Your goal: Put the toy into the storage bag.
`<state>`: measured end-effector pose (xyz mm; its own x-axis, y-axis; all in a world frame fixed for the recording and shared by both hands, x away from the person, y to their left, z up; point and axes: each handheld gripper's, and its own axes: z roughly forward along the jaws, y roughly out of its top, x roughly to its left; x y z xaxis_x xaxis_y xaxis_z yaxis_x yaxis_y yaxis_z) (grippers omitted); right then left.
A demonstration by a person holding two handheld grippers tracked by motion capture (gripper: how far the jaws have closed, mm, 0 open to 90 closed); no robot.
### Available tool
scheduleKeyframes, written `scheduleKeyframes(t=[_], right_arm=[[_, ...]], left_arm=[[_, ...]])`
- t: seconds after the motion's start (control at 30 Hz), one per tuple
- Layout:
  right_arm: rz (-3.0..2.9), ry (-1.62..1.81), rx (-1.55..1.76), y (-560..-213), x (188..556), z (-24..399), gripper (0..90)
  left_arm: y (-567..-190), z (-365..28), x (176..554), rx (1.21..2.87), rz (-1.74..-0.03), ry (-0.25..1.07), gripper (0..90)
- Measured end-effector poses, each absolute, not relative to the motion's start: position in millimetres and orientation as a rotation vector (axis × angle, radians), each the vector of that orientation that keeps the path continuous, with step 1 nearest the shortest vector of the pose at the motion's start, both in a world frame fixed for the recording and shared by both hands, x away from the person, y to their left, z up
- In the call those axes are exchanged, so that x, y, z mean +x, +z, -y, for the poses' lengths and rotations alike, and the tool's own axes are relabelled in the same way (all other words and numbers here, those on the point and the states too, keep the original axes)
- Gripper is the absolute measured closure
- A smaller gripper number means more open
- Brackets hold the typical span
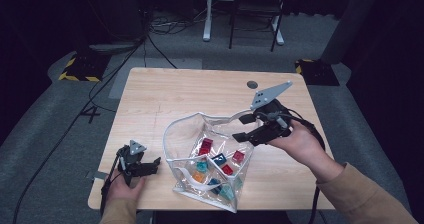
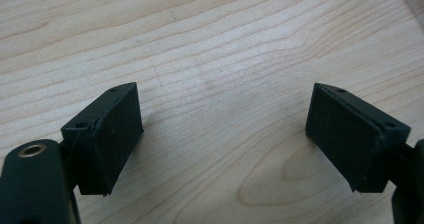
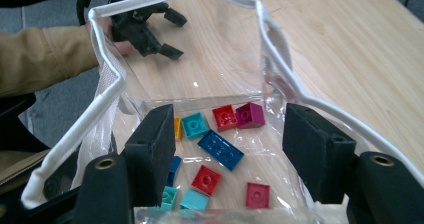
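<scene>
1. The table (image 1: 165, 91) was pale wood with bare space at its far side.
2. The bag (image 1: 210, 156), clear plastic with a white rim, lay at the table's near middle, its mouth gaping toward the far right.
3. The right gripper (image 1: 243, 127) hung at the bag's far right edge; in the right gripper view its jaws stood apart over the mouth with nothing pinched between them.
4. The left gripper (image 1: 155, 164) rested near the left front corner, just left of the bag, jaws wide open over bare wood.
5. The bricks (image 3: 220, 149), red, blue, teal, magenta and orange, lay scattered on the bag's bottom.
</scene>
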<state>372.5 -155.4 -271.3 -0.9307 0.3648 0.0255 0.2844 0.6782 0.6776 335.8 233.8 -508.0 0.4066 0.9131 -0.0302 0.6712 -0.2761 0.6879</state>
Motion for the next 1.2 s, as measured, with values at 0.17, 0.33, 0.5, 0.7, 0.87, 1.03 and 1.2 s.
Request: scheduleKeyframes(t=[0.17, 0.33, 0.5, 0.7, 0.87, 1.03, 1.2], right_arm=[[-2.718, 1.143, 0.595, -270, 372, 181, 37.4], [-2.659, 1.185, 0.673, -272, 373, 211, 37.4], [-2.605, 1.193, 0.749, -278, 374, 240, 35.8], [-2.532, 1.204, 0.853, -285, 375, 272, 32.9], [-2.479, 1.179, 0.928, -291, 375, 293, 31.1], [-2.442, 1.168, 0.987, -299, 374, 311, 27.8], [-2.407, 1.147, 1.047, -311, 373, 328, 22.2]], left_arm=[[-508, -234, 336, 2.042, -1.342, 0.499, 15.3], [-508, -234, 336, 2.042, -1.342, 0.499, 15.3], [-508, -234, 336, 2.043, -1.342, 0.500, 15.3], [-508, -234, 336, 2.041, -1.343, 0.499, 15.3], [-508, -234, 336, 2.042, -1.342, 0.501, 15.3], [-508, -234, 336, 2.040, -1.344, 0.500, 15.3], [-508, -234, 336, 2.042, -1.342, 0.499, 15.3]])
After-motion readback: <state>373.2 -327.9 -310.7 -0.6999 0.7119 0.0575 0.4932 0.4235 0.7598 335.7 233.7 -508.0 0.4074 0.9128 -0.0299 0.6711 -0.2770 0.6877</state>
